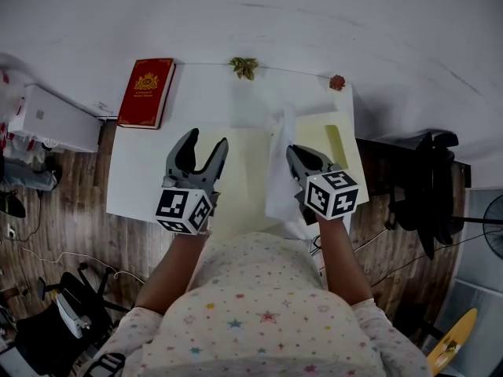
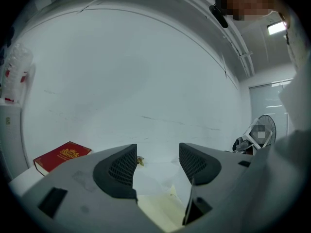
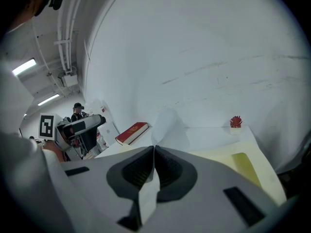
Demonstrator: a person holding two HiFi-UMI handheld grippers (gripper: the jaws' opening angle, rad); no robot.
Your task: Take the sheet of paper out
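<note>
A pale yellow folder (image 1: 240, 187) lies open on the white table (image 1: 134, 179). A white sheet of paper (image 1: 280, 171) stands up from the folder's middle, and my right gripper (image 1: 292, 151) is shut on its lower edge. In the right gripper view the sheet (image 3: 167, 125) rises between the closed jaws of the right gripper (image 3: 153, 152), with the folder (image 3: 233, 164) to the right. My left gripper (image 1: 206, 138) hovers open over the folder's left half, apart from the sheet. Between the jaws of the left gripper (image 2: 157, 154) I see only the folder (image 2: 155, 210) below.
A red book (image 1: 146, 91) lies at the table's far left corner. A small leafy ornament (image 1: 244, 67) and a red flower (image 1: 337, 82) sit along the far edge by the wall. A white box (image 1: 47, 116) stands left of the table, a dark chair (image 1: 428, 187) right.
</note>
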